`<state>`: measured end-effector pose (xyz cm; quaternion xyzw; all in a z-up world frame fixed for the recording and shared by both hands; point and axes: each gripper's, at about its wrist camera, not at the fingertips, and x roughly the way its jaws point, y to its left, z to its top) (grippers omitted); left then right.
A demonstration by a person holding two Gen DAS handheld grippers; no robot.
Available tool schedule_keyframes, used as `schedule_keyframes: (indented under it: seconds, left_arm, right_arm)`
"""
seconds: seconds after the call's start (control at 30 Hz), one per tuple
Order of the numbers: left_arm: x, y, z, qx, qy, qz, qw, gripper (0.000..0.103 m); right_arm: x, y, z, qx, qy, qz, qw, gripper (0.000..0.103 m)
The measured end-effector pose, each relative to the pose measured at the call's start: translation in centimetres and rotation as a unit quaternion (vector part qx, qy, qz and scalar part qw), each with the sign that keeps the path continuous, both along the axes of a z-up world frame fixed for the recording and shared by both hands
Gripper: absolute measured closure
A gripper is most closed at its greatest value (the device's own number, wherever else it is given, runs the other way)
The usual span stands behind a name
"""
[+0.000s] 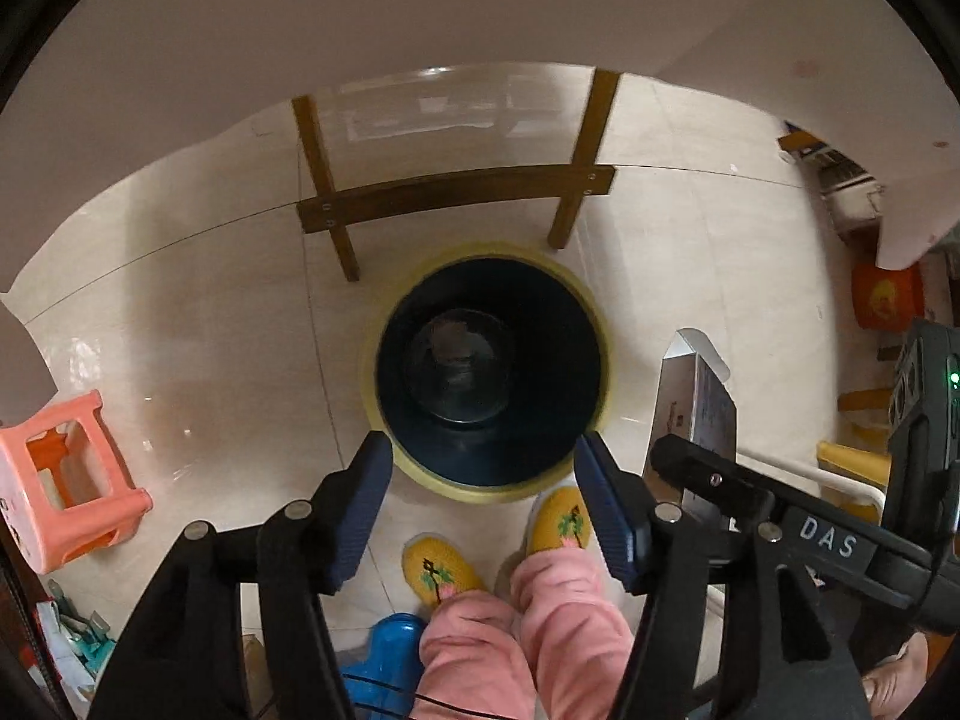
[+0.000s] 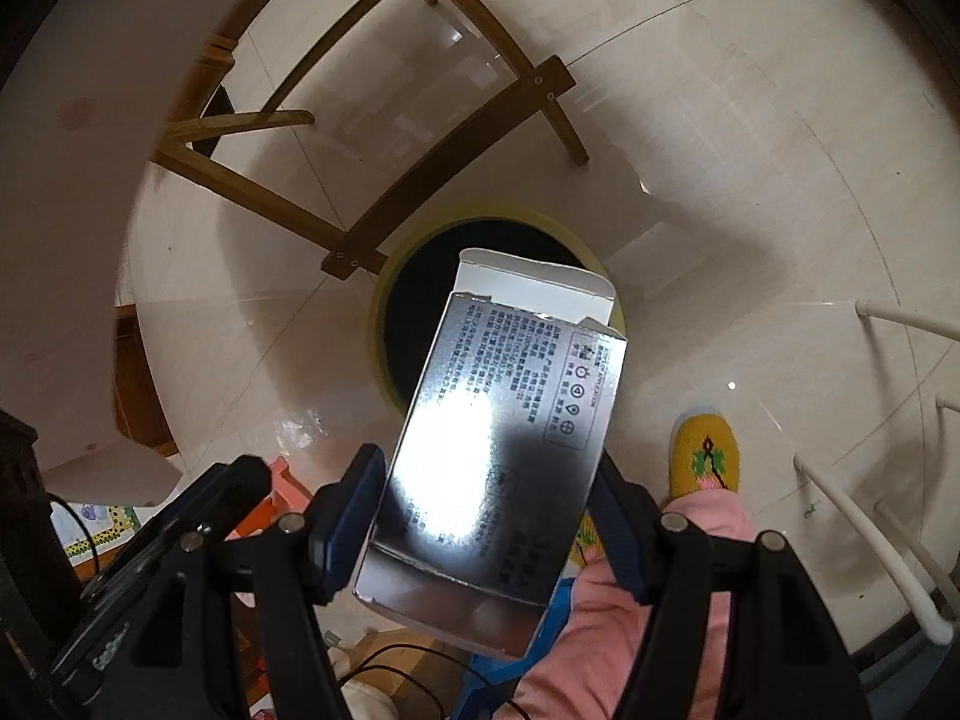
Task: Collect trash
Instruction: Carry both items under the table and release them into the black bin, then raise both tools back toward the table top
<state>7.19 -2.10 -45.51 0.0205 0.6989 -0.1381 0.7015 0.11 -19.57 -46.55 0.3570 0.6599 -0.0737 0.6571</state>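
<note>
From the left wrist view, your left tongs (image 1: 483, 510) are spread wide with nothing in them, hanging right above the bin (image 1: 487, 369) on the floor (image 1: 180, 330), so keep them out of the drop path. The box (image 1: 696, 414) shows off to the right of the bin.

Right wrist view: your right tongs (image 2: 487, 519) are clamped on the silver box (image 2: 498, 456) (open flap pointing at the bin (image 2: 420, 276)). It only partly overlaps the opening, so I'd slide over the middle before letting go, flap end down.
</note>
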Motion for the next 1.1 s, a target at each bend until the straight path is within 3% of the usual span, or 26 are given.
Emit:
schedule_keyframes:
  seconds: [0.33, 0.47, 0.6, 0.8, 1.1]
  left_arm:
    - [-0.3, 3.8, 0.6, 0.020, -0.036, 0.035, 0.9985, 0.041]
    - [-0.5, 4.6, 2.0, 0.024, -0.050, 0.048, 0.9973, 0.041]
    - [-0.5, 5.4, 3.6, 0.018, -0.058, 0.068, 0.9959, 0.041]
    - [-1.1, 5.9, 7.7, 0.011, -0.085, 0.078, 0.9933, 0.041]
    - [-4.0, 5.7, 16.1, -0.007, -0.089, 0.066, 0.9938, 0.041]
  right_arm:
    - [2.4, 1.8, -1.5, -0.007, -0.013, 0.023, 1.000, 0.035]
    - [3.0, 2.5, -0.7, -0.018, -0.034, 0.034, 0.999, 0.020]
    - [3.2, 2.9, 0.0, -0.021, -0.045, 0.041, 0.998, 0.020]
    - [2.2, 3.2, 3.2, -0.015, -0.064, 0.043, 0.997, 0.020]
    - [-0.3, 3.4, 11.7, -0.028, -0.099, 0.046, 0.994, 0.020]
